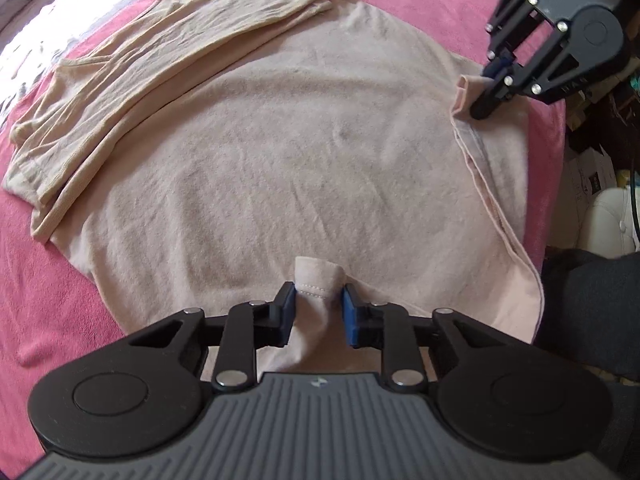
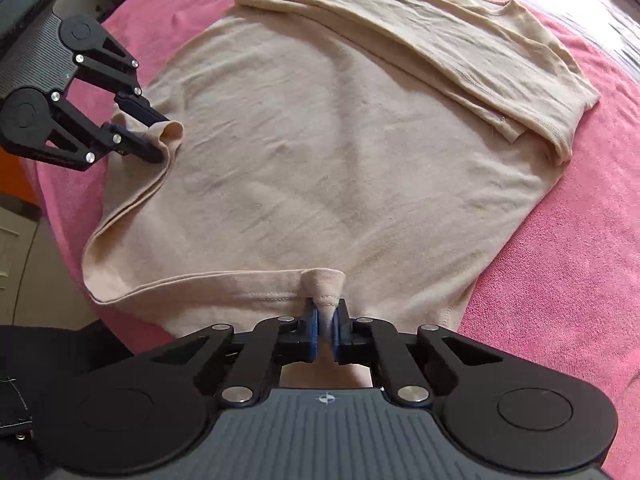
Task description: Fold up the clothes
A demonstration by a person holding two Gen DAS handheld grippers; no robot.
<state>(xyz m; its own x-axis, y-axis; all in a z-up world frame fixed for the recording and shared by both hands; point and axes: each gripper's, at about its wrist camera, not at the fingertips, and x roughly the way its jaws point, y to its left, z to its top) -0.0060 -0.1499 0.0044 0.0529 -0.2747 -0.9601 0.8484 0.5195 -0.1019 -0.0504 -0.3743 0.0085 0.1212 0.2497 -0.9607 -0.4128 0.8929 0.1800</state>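
A beige long-sleeved shirt (image 1: 280, 152) lies spread on a pink blanket (image 1: 48, 280), its sleeves folded across the far part (image 1: 120, 80). It also shows in the right wrist view (image 2: 340, 152). My left gripper (image 1: 318, 308) has a pinched-up fold of the shirt's edge between its blue pads; the pads stand a little apart around the cloth. It also shows in the right wrist view (image 2: 158, 140), holding that edge. My right gripper (image 2: 327, 328) is shut on a fold of the shirt's hem. It also shows in the left wrist view (image 1: 486, 96).
The pink blanket (image 2: 560, 280) covers the bed on all sides of the shirt. The bed's edge runs along the right in the left wrist view, with boxes (image 1: 592, 172) and clutter beyond. A dark-clothed leg (image 1: 592, 312) is beside the bed.
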